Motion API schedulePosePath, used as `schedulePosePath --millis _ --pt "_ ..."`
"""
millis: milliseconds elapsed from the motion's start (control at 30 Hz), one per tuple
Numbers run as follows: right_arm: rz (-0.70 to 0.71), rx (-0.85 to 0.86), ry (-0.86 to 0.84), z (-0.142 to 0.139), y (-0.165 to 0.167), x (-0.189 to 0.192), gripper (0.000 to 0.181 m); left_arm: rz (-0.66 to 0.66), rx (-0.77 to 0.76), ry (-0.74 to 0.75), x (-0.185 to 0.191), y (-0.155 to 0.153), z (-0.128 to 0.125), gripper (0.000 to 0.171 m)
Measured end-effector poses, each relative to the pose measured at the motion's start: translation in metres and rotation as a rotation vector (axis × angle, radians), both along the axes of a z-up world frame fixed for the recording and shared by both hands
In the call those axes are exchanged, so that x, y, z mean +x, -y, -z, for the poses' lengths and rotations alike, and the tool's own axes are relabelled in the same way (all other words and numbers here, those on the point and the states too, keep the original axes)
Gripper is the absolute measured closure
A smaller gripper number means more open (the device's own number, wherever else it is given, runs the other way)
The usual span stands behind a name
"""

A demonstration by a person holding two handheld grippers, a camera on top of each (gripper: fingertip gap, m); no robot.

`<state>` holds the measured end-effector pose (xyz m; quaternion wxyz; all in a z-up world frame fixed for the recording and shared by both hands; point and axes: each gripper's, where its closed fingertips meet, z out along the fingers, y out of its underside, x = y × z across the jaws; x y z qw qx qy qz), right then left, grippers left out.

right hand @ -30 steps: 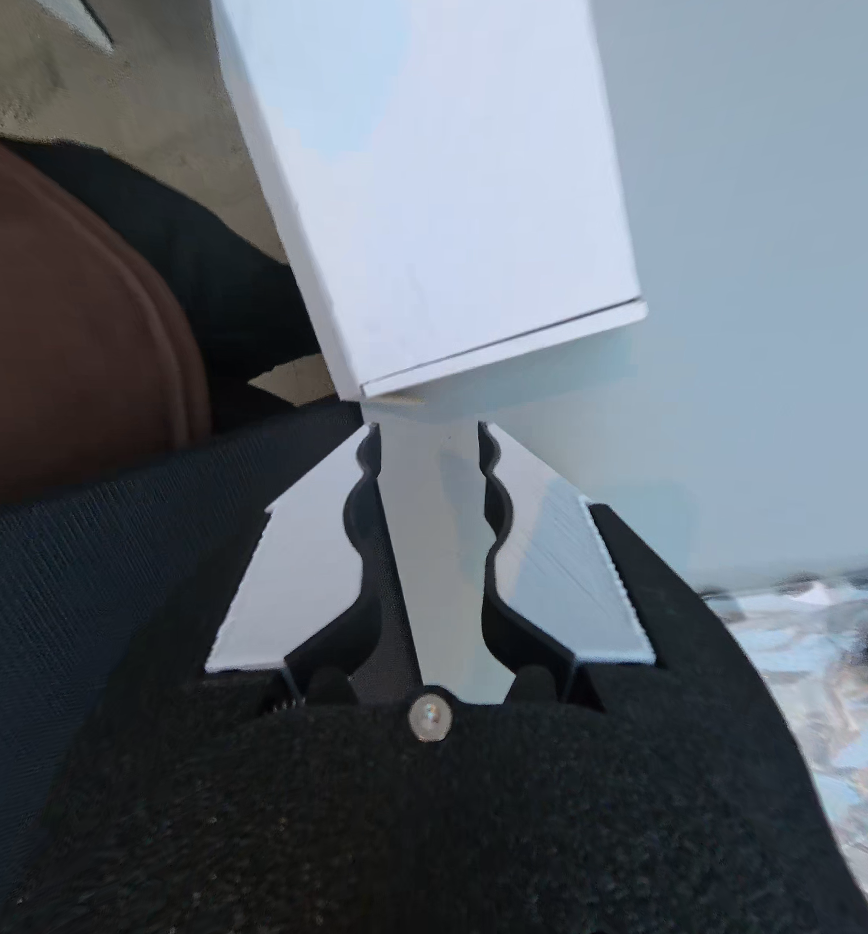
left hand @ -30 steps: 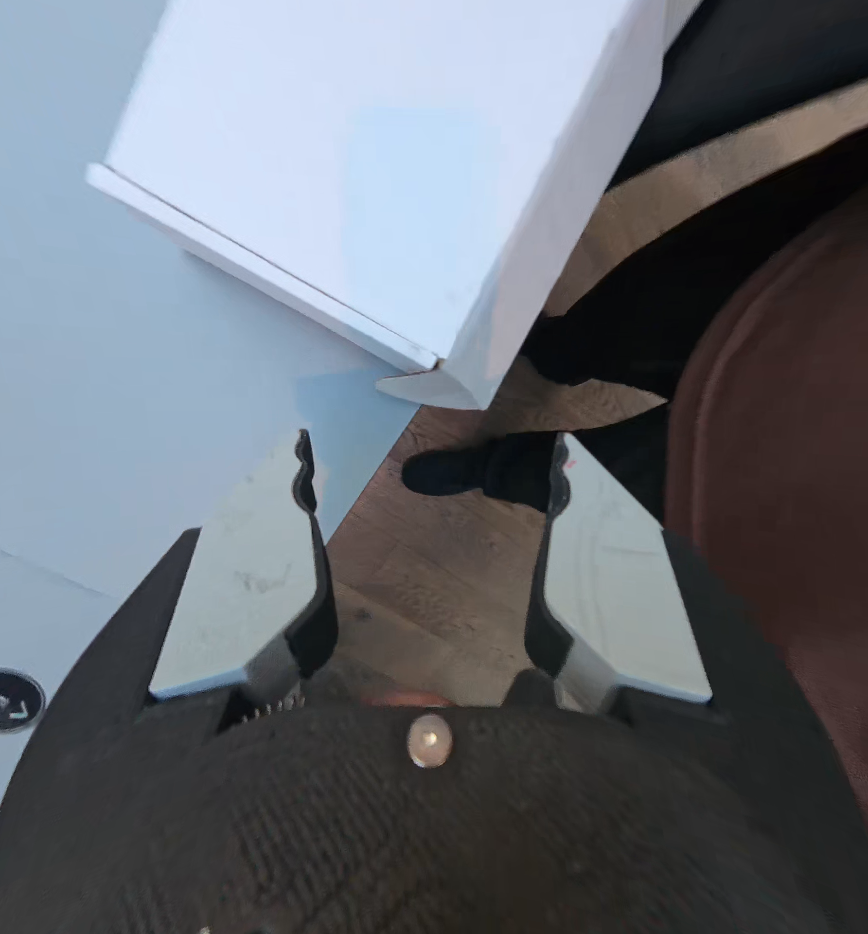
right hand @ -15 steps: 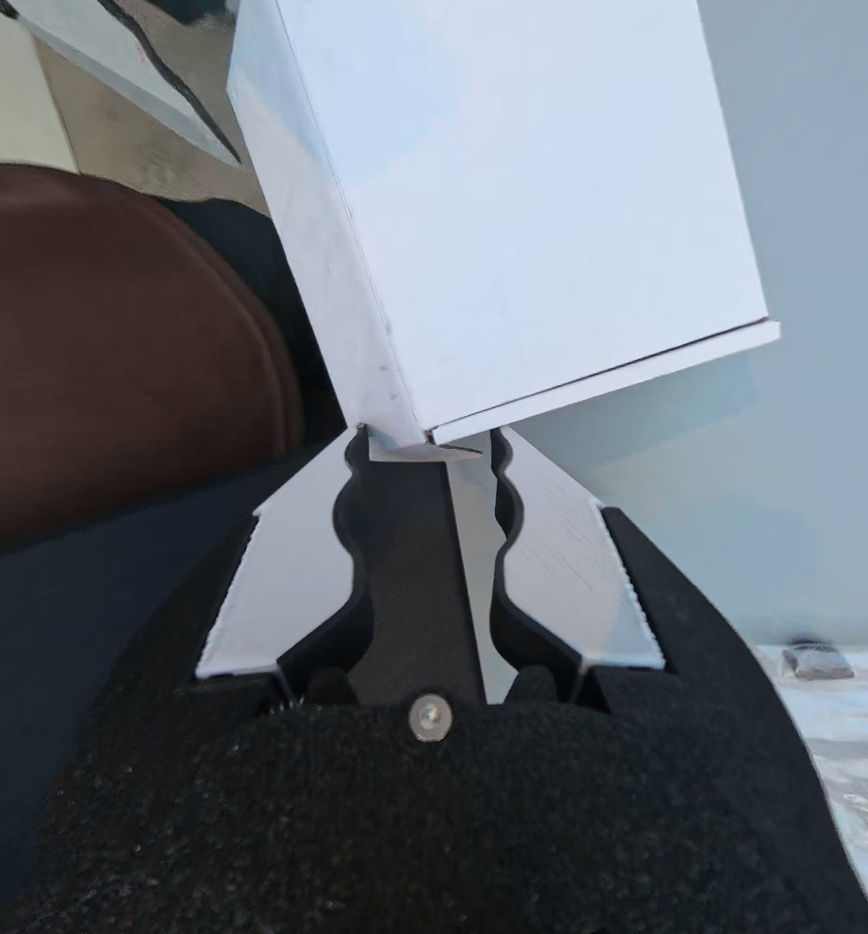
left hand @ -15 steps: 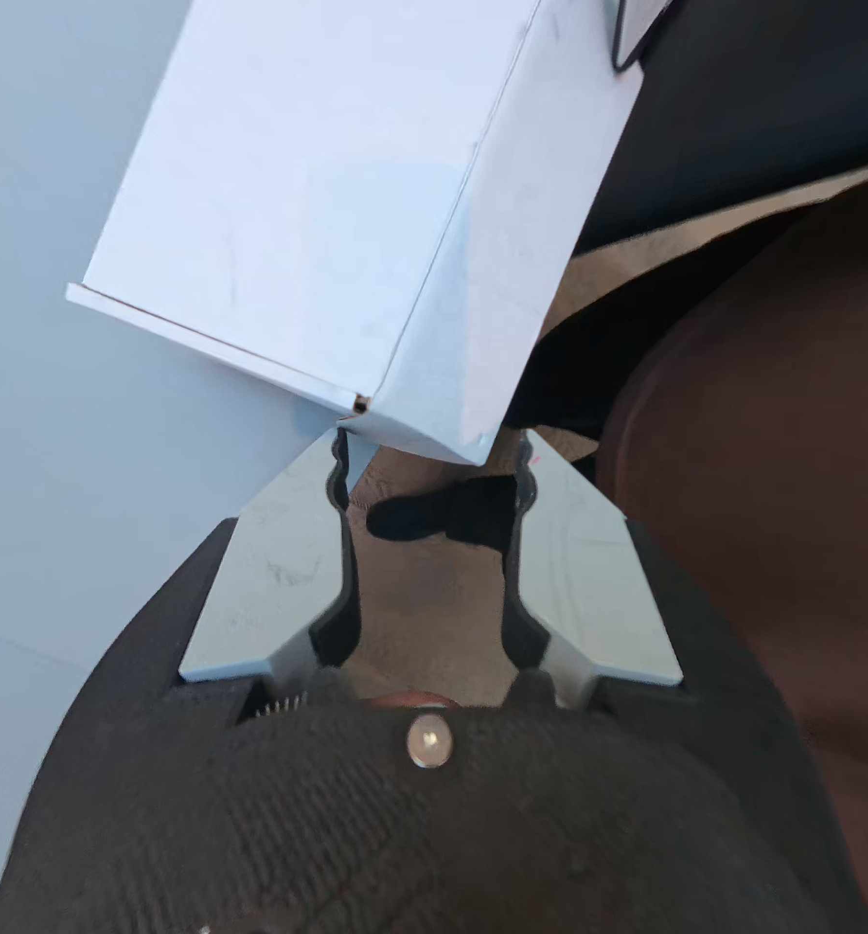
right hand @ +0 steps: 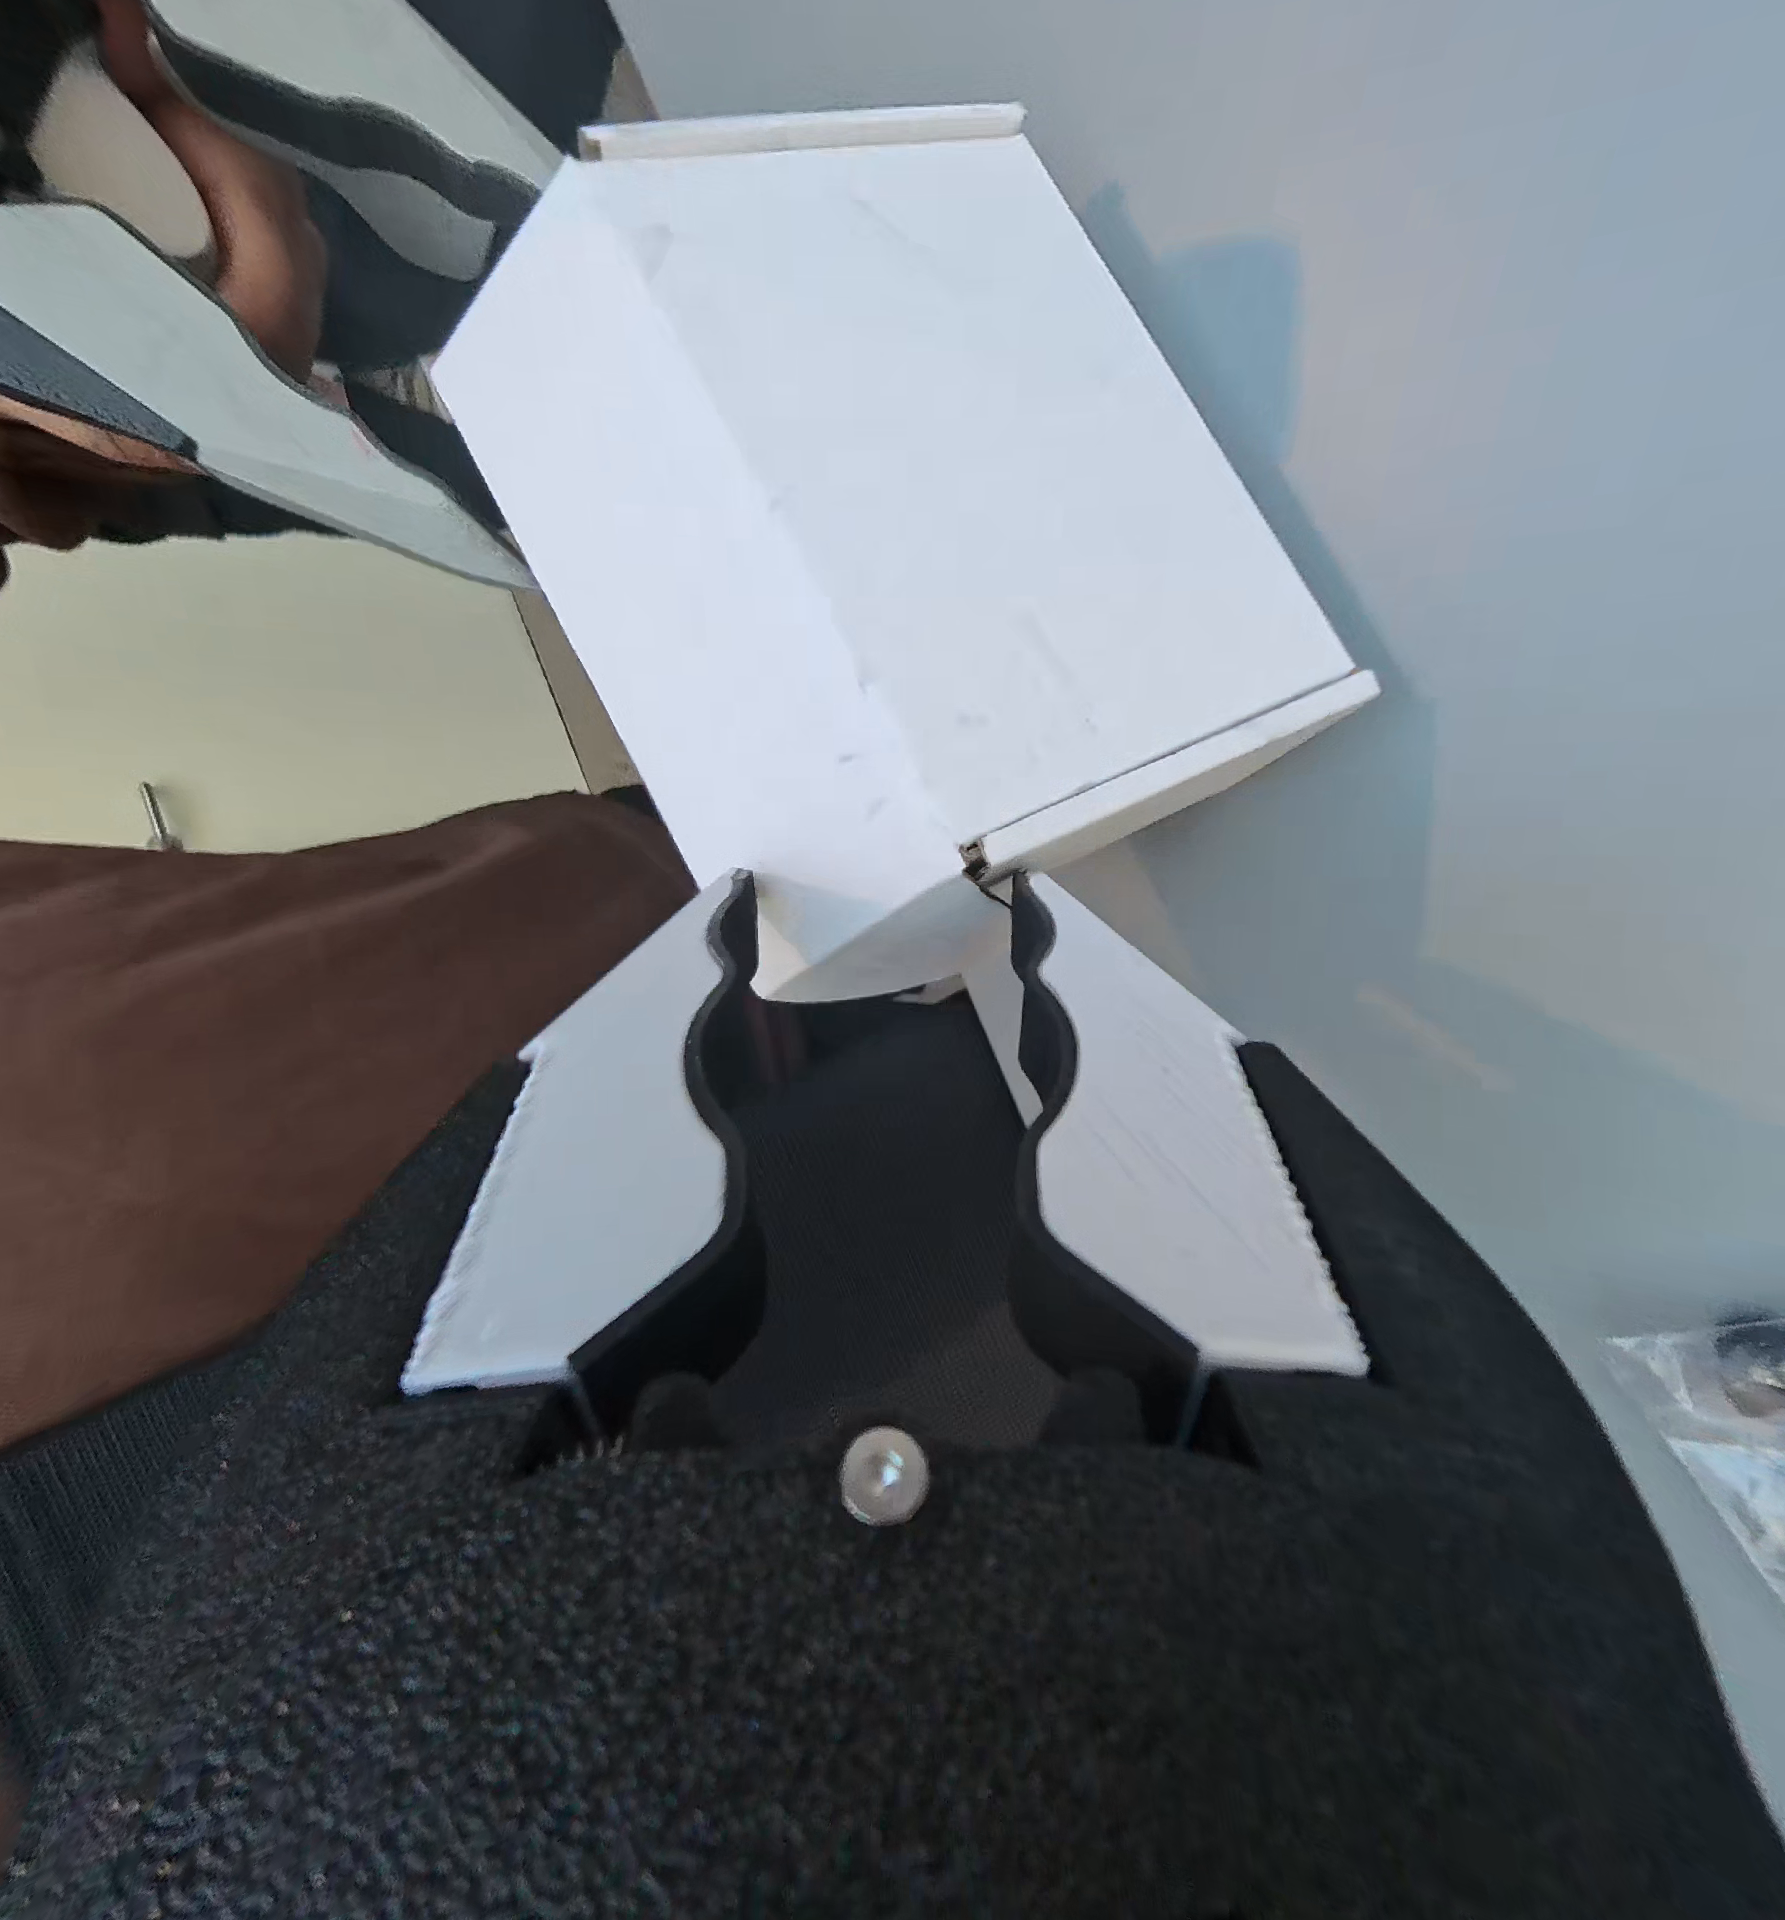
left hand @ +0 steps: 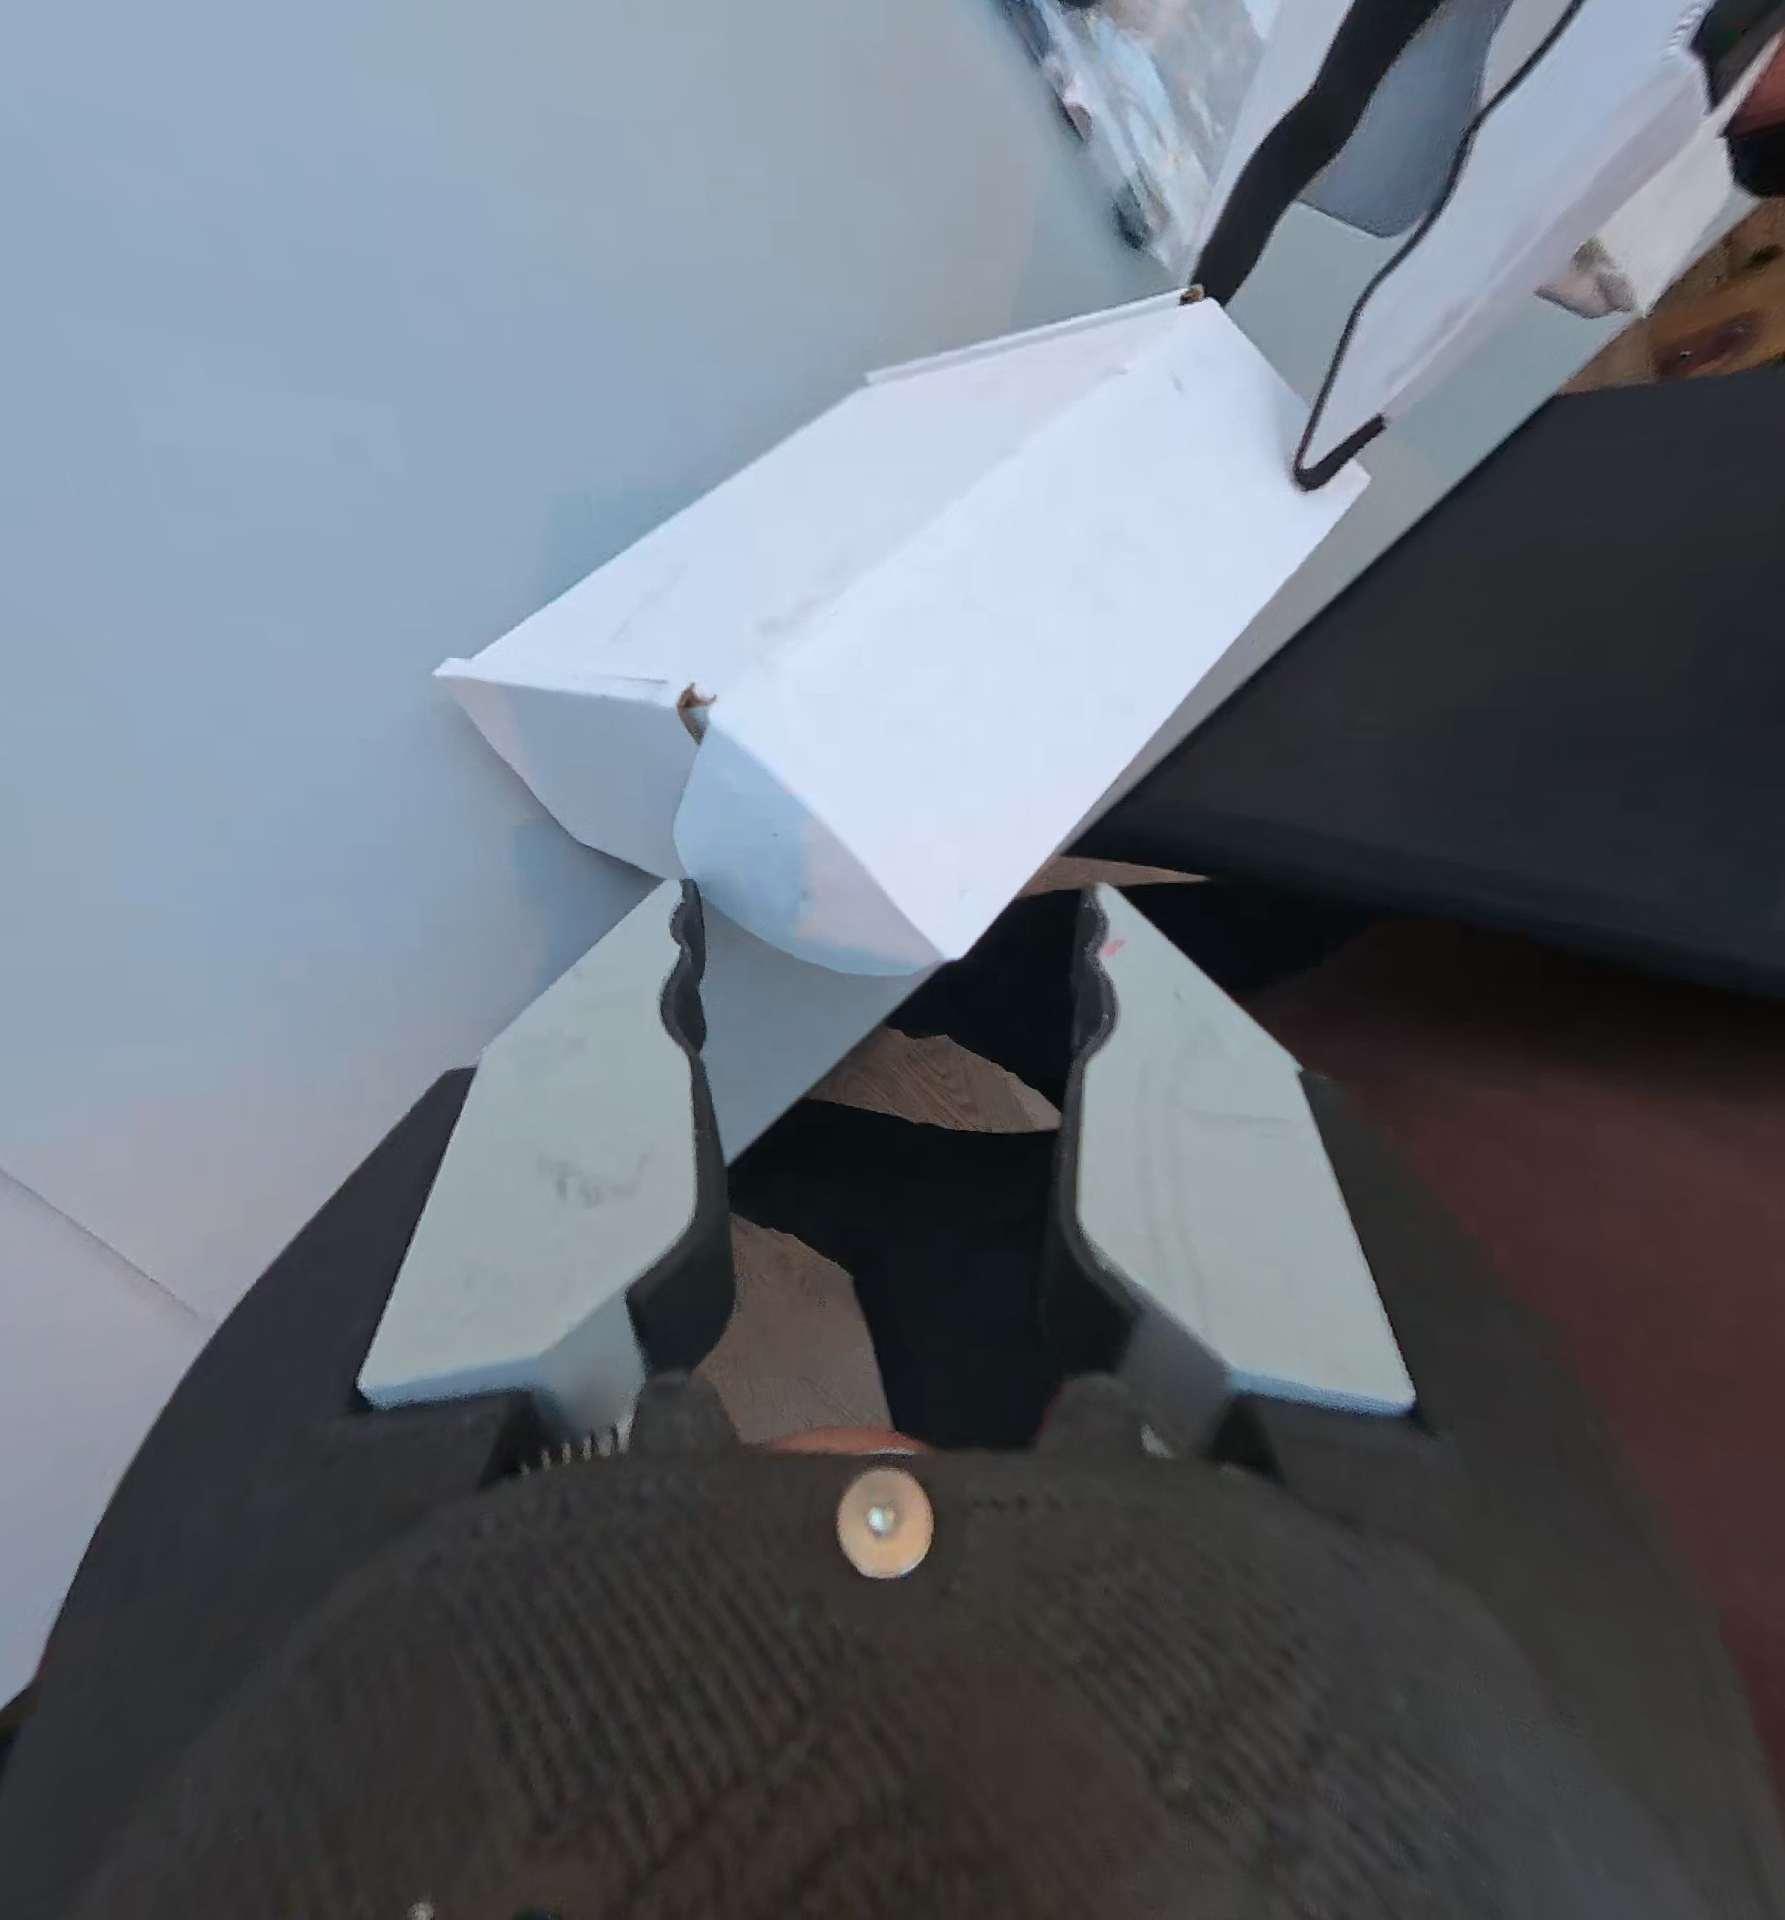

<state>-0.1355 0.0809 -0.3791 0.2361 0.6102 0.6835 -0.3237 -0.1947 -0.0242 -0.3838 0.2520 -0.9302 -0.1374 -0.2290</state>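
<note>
A white cardboard box [left hand: 971, 644] is tilted up over the near edge of a pale grey table [left hand: 244, 416]. My left gripper [left hand: 885, 904] is open; the box's rounded corner flap sits between its tips and touches the left one only. My right gripper [right hand: 883, 883] is closed across the thickness of the box [right hand: 971, 468] at its near bottom corner. In the left wrist view the right gripper [left hand: 1260, 387] straddles the box's far corner. In the right wrist view a finger [right hand: 140, 343] of the left gripper lies against the box's far end.
A brown garment [right hand: 192, 1039] and black fabric [left hand: 1542, 675] lie below the table edge, with wooden floor [left hand: 929, 1081] under them. A clear plastic bag [right hand: 1750, 1455] with dark parts lies on the table [right hand: 1594, 312] at the right. The brown garment [right hand: 192, 1039] is about 20 cm from both grippers' fingertips.
The box has turned and tipped up, now showing its end flap to both cameras. My left gripper narrowed and came up to the box's corner. My right gripper stayed at its corner.
</note>
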Motion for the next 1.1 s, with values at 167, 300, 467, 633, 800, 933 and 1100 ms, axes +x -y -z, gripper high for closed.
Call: schedulePosePath --millis 167,300,467,633,800,933,1100 --pt "0.1 0.024 -0.087 -0.006 -0.014 -0.029 0.13 -0.006 -0.065 -0.046 -0.018 -0.006 0.011 0.106" --pt "0.078 0.1 -0.144 -0.008 -0.021 -0.038 0.127 -0.007 -0.086 -0.083 -0.031 -0.01 0.009 0.114" --pt "0.013 0.215 -0.199 -0.013 -0.028 -0.038 0.127 0.024 -0.123 -0.061 -0.036 -0.01 0.005 0.117" --pt "-0.124 0.407 -0.278 -0.018 -0.045 -0.009 0.123 0.074 -0.142 -0.132 -0.046 0.01 0.003 0.117" --pt "-0.188 0.566 -0.302 -0.005 -0.054 -0.001 0.127 0.091 -0.154 -0.137 -0.063 0.015 -0.003 0.117" --pt "-0.148 0.546 -0.316 0.003 -0.038 -0.019 0.128 0.127 -0.145 -0.142 -0.068 0.0 -0.002 0.116" --pt "-0.125 0.482 -0.281 0.009 -0.025 -0.028 0.15 0.157 -0.15 0.015 -0.048 -0.013 0.004 0.112"
